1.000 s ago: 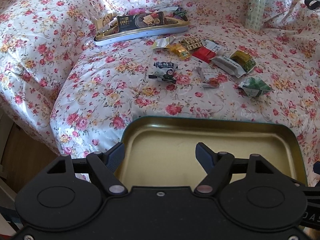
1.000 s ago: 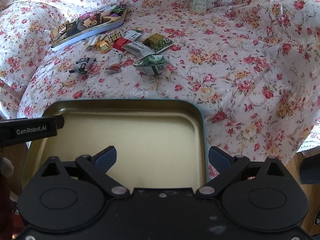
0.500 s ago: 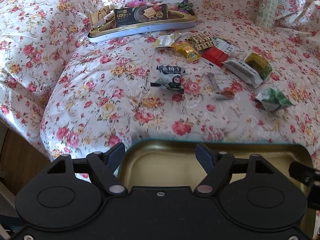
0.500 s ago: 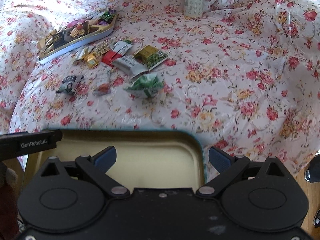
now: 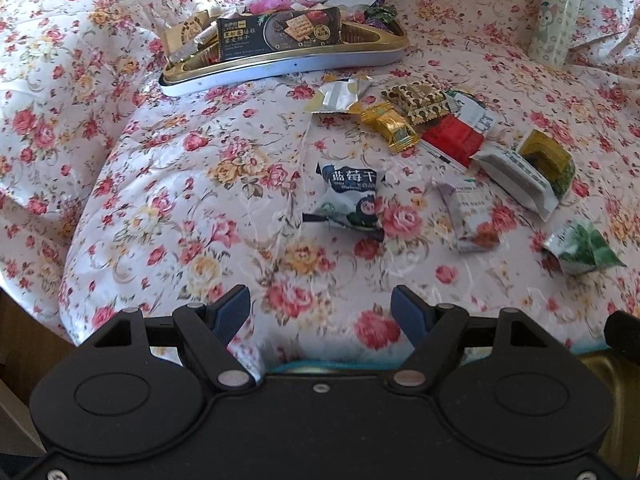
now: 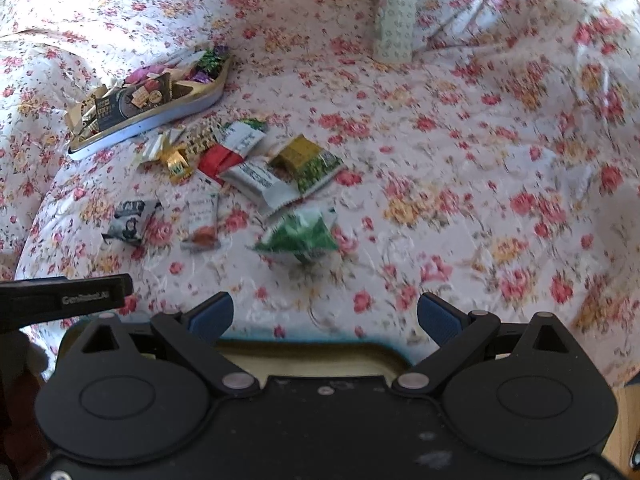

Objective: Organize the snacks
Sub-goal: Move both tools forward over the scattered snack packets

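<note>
Snack sorting barely begun: one tin filled, loose packets still on the bed

Both claws are seen with their blue pads spread wide and nothing between them. The left claw (image 5: 322, 314) and the right claw (image 6: 324, 320) are held over the near part of the flowered bed cover (image 5: 180, 208), pointed steeply down.

Far ahead of the left claw and to its left, a shallow gold tin (image 5: 280, 62) is already loaded with packets, a dark cracker box (image 5: 278, 34) lying on top. This part of the task can be judged done or nearly so.

A scatter of loose snacks is left on the cover between that tin and the claws. Straight ahead of the left claw lies a blueberry packet (image 5: 352, 200); to its right a small white packet (image 5: 468, 216), and further right a green triangular packet (image 5: 580, 248). Beyond these a cluster is seen: a gold candy (image 5: 390, 126), a red packet (image 5: 452, 140), a silver wrapper (image 5: 338, 96) and a long white bar wrapper (image 5: 516, 180), several touching or overlapping.

An empty gold tray with a teal rim (image 6: 312, 354) is seen just beneath both claws at the near bed edge, holding no visible snacks. By this showing, all the loose packets remain to be gathered. A patterned bottle (image 5: 554, 16) stands well beyond, to the right.
</note>
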Demonstrator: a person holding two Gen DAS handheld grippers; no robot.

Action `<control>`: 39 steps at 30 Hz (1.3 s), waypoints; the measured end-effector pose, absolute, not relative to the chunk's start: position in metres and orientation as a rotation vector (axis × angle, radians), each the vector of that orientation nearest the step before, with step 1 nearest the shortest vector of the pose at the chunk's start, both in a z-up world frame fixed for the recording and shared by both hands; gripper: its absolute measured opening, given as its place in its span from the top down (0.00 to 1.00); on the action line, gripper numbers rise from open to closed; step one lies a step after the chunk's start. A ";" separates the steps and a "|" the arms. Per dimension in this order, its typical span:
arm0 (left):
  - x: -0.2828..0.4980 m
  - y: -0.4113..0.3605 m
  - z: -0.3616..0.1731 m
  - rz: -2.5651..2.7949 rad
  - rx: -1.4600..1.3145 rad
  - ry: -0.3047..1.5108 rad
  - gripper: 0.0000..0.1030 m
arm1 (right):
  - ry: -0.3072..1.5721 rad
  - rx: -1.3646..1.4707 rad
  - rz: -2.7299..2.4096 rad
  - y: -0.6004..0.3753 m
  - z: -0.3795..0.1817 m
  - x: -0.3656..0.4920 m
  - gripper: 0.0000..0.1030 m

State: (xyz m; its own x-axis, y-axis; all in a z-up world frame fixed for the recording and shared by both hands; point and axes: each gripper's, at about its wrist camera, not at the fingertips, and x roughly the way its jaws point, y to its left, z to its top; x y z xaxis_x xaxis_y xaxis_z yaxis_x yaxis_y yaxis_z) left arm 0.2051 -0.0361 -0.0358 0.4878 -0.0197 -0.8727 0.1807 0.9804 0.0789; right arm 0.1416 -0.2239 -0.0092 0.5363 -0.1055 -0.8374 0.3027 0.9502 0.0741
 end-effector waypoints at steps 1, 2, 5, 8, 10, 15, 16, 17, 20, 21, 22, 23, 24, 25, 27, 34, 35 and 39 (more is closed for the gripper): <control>0.209 -0.036 -0.038 -0.125 0.165 1.062 0.24 | 0.970 0.212 -0.240 -0.223 -0.009 0.145 0.00; 0.211 -0.036 -0.040 -0.126 0.160 1.067 0.24 | 0.965 0.208 -0.234 -0.222 -0.009 0.148 0.00; 0.219 -0.036 -0.045 -0.129 0.149 1.084 0.24 | 0.957 0.206 -0.224 -0.222 -0.010 0.156 0.00; 0.225 -0.037 -0.050 -0.134 0.148 1.090 0.24 | 0.955 0.207 -0.221 -0.222 -0.013 0.163 0.00; 0.228 -0.037 -0.052 -0.138 0.145 1.090 0.23 | 0.953 0.204 -0.222 -0.222 -0.015 0.167 0.00; 0.236 -0.037 -0.053 -0.153 0.135 1.085 0.21 | 0.952 0.206 -0.220 -0.224 -0.020 0.173 0.02; 0.237 -0.037 -0.054 -0.155 0.134 1.085 0.20 | 0.953 0.206 -0.219 -0.224 -0.021 0.174 0.02; 0.239 -0.038 -0.054 -0.157 0.133 1.084 0.19 | 0.954 0.203 -0.217 -0.224 -0.022 0.175 0.04; 0.242 -0.038 -0.055 -0.162 0.131 1.080 0.16 | 0.955 0.188 -0.213 -0.222 -0.025 0.178 0.08; 0.243 -0.037 -0.055 -0.162 0.130 1.079 0.14 | 0.955 0.185 -0.211 -0.222 -0.025 0.178 0.08; 0.244 -0.037 -0.056 -0.163 0.129 1.077 0.13 | 0.954 0.184 -0.209 -0.222 -0.026 0.179 0.09; 0.244 -0.037 -0.056 -0.164 0.128 1.076 0.12 | 0.955 0.184 -0.208 -0.221 -0.027 0.180 0.11; 0.245 -0.037 -0.057 -0.166 0.126 1.074 0.11 | 0.954 0.184 -0.206 -0.221 -0.028 0.181 0.13; 0.246 -0.036 -0.057 -0.168 0.126 1.072 0.09 | 0.954 0.185 -0.205 -0.221 -0.028 0.182 0.13; 0.248 -0.037 -0.058 -0.169 0.126 1.070 0.07 | 0.953 0.185 -0.206 -0.222 -0.029 0.183 0.15; 0.259 -0.039 -0.061 -0.180 0.123 1.070 0.01 | 0.939 0.160 -0.207 -0.221 -0.033 0.191 0.23; 0.260 -0.039 -0.062 -0.182 0.122 1.071 0.00 | 0.937 0.157 -0.207 -0.221 -0.033 0.192 0.23; 0.265 -0.040 -0.063 -0.192 0.119 1.071 0.00 | 0.925 0.156 -0.206 -0.222 -0.032 0.196 0.23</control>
State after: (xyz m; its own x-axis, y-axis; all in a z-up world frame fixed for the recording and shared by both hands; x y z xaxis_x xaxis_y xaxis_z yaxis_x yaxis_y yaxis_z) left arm 0.2648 -0.0404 -0.0633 0.4648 -0.0988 -0.8799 0.2137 0.9769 0.0032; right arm 0.1957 -0.2221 -0.0325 0.5844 -0.1090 -0.8041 0.2428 0.9690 0.0451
